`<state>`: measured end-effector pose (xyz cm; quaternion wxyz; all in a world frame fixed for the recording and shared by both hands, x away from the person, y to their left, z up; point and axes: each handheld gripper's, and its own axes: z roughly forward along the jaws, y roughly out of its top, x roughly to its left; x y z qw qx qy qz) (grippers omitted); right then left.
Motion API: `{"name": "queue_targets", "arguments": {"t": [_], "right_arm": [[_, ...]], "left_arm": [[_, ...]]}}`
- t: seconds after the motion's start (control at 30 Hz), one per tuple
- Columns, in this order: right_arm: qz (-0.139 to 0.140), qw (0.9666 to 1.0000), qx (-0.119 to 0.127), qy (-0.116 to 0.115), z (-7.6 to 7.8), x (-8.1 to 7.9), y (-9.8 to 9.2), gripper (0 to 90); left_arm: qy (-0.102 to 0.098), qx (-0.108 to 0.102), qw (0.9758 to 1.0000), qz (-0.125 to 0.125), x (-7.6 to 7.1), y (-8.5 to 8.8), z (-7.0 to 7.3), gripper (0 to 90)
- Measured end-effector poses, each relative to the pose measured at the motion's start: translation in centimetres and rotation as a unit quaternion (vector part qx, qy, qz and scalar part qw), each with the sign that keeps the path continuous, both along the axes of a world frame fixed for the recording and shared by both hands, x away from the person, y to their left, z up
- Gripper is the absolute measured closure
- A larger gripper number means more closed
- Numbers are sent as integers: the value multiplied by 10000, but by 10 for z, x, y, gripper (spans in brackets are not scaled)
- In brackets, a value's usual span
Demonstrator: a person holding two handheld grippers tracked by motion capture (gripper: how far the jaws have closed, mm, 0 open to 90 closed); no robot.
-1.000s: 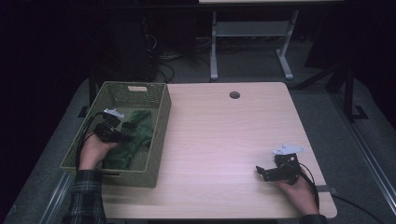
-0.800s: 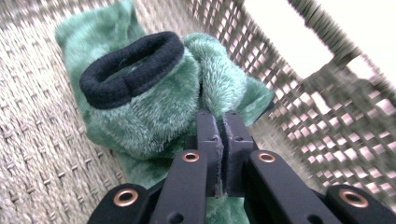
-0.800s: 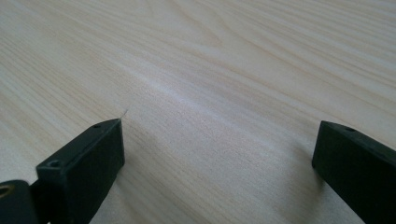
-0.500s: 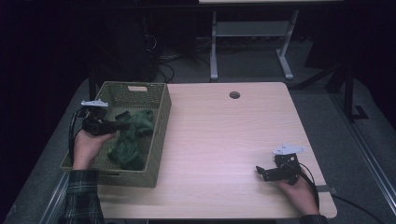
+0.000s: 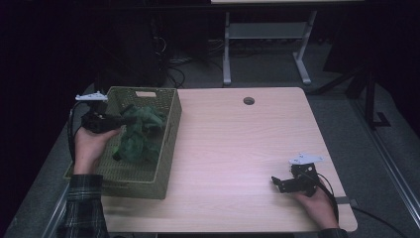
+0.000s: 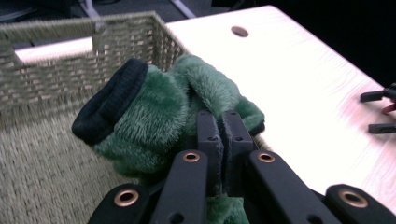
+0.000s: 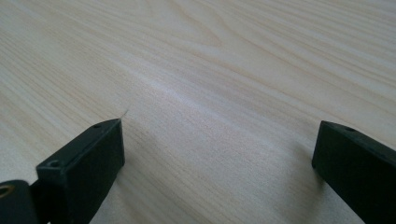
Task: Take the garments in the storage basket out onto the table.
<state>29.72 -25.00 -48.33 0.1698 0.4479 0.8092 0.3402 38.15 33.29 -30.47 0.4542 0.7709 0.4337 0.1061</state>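
A pale wooden table carries everything, with a round cable hole near its far edge, well away from both tongs. On the table's left end, around and under the left gripper, sits a woven olive basket with a slot handle in its far wall. Inside the basket, at the tip of that gripper and hanging below it, is a green fleecy garment; the left gripper view shows its plush pile and a dark knitted cuff just to the left of the jaws. The left gripper has its jaws pressed together with a fold of the green fleecy garment pinched between them, lifted above the basket floor. The right gripper rests low over the table near the front right corner, well apart from the basket, its jaws spread wide with bare wood between them and nothing held.
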Motion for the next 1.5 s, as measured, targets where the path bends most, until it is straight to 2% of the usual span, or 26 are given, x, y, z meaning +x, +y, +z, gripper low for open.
{"name": "queue_targets", "arguments": {"t": [0.33, 0.47, 0.57, 0.83, 1.03, 1.17, 1.33, 1.5], "right_arm": [[5, 10000, -11, -6, 0, -1, 0, 21], [1, 10000, -10, -5, 0, -1, 0, 21], [0, 10000, -8, -5, 0, -1, 0, 21], [-2, 10000, -7, -2, 0, -1, 0, 21], [2, 10000, -10, -5, 0, -1, 0, 21], [0, 10000, -11, -6, 0, -1, 0, 21], [-2, 10000, -12, -4, 0, -1, 0, 21], [-2, 10000, -14, -8, 0, -1, 0, 21]], "left_arm": [[-248, -227, 9994, -103, 0, -2, 33, 877], [-490, -386, 9979, -183, -5, -6, 49, 877], [-472, -335, 9982, -163, -3, -8, 54, 879], [-630, -431, 9962, -412, -5, -23, 70, 879], [-812, -478, 9933, -667, -7, -41, 90, 878], [-891, -508, 9911, -844, -6, -58, 99, 878], [-917, -619, 9883, -1048, -3, -83, 101, 878], [-878, -665, 9861, -1245, 1, -113, 95, 878]]}}
